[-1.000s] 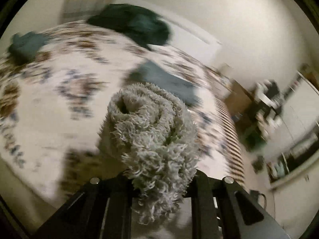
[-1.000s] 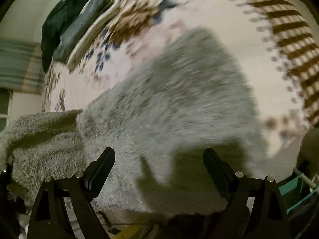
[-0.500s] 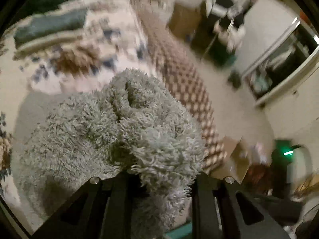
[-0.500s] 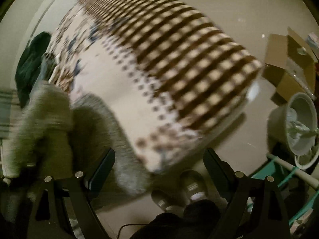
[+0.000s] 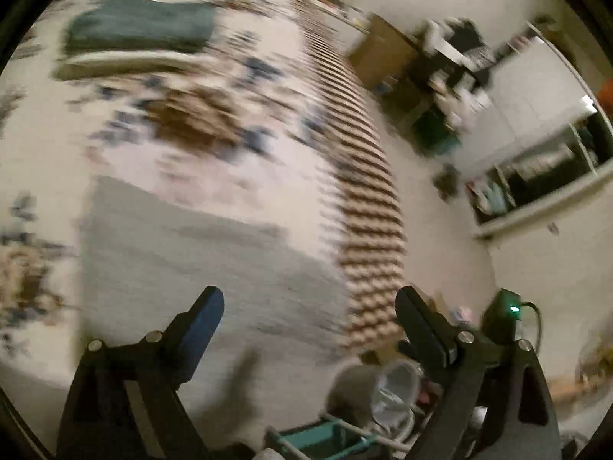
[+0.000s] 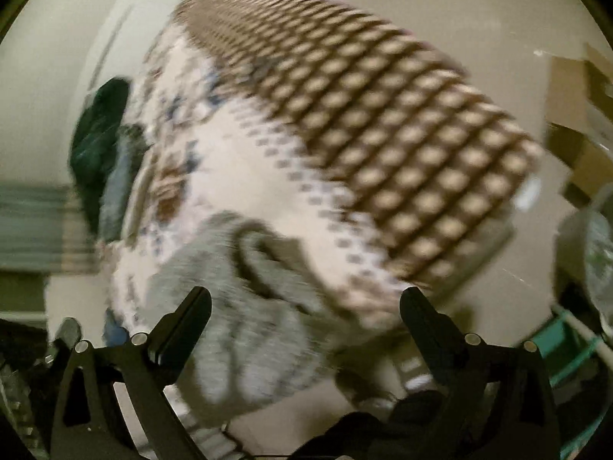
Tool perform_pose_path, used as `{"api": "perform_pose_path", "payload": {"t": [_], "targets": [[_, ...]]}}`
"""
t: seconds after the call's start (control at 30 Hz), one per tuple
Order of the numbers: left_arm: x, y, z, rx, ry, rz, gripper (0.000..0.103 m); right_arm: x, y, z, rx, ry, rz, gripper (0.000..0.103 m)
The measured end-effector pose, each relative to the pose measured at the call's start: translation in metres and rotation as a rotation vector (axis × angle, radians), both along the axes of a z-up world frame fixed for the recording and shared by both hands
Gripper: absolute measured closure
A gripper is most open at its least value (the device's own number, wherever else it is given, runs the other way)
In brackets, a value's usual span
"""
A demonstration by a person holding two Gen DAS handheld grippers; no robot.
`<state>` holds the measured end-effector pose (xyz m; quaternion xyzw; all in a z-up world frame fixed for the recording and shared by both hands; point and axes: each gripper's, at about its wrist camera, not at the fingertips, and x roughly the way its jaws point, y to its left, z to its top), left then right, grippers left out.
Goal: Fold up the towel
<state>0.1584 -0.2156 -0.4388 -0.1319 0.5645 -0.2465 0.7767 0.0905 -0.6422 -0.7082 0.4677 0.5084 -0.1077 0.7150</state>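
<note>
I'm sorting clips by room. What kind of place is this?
Most likely a bedroom: a grey towel lies on a bed with a patterned bedspread, folded laundry at its far end, cluttered shelves along the wall.

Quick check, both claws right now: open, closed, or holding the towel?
Left claw: open, has just been opening; holds nothing; grey towel lies on the bed below.
Right claw: open, has just been opening wider; holds nothing.
</note>
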Motion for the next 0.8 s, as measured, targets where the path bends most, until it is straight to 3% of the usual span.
{"api": "perform_pose_path", "payload": {"t": [0.07, 0.17, 0.23, 0.27, 0.3, 0.33, 0.37, 0.5, 0.57, 0.63, 0.7, 0.73, 0.8], "targets": [[0.022, 0.034, -0.013, 0.096, 0.006, 0.07, 0.011, 0.028, 0.012, -0.005, 0.043, -0.036, 0.057, 0.003], [0.054, 0.075, -0.056, 0.226, 0.078, 0.141, 0.012, 0.068, 0.027, -0.03, 0.139, -0.028, 0.103, 0.003], [0.067, 0.085, -0.081, 0.262, 0.136, 0.136, 0.012, 0.091, 0.035, -0.049, 0.158, 0.029, 0.136, 0.003], [0.072, 0.087, -0.093, 0.265, 0.161, 0.122, 0.012, 0.1, 0.037, -0.057, 0.171, 0.059, 0.14, 0.007], [0.073, 0.088, -0.099, 0.263, 0.172, 0.114, 0.011, 0.105, 0.037, -0.06, 0.184, 0.053, 0.13, 0.047], [0.075, 0.087, -0.105, 0.266, 0.178, 0.101, 0.011, 0.111, 0.036, -0.059, 0.144, 0.068, 0.111, 0.074], [0.077, 0.085, -0.11, 0.261, 0.185, 0.087, 0.011, 0.114, 0.033, -0.055, 0.112, 0.076, 0.095, 0.081], [0.086, 0.076, -0.126, 0.198, 0.219, 0.076, 0.009, 0.123, 0.015, -0.04, 0.006, 0.037, 0.042, 0.081], [0.088, 0.07, -0.13, 0.197, 0.225, 0.078, 0.009, 0.129, 0.006, -0.052, 0.01, 0.086, 0.039, 0.081], [0.089, 0.066, -0.131, 0.202, 0.231, 0.081, 0.009, 0.131, 0.008, -0.06, 0.059, 0.121, 0.086, 0.072], [0.09, 0.068, -0.13, 0.191, 0.234, 0.09, 0.009, 0.12, 0.007, -0.056, 0.086, 0.107, 0.094, 0.029], [0.09, 0.069, -0.131, 0.189, 0.234, 0.092, 0.009, 0.108, 0.006, -0.05, 0.098, 0.079, 0.084, 0.022], [0.09, 0.073, -0.131, 0.178, 0.236, 0.095, 0.009, 0.079, 0.003, -0.047, 0.143, 0.055, 0.052, 0.018]]}}
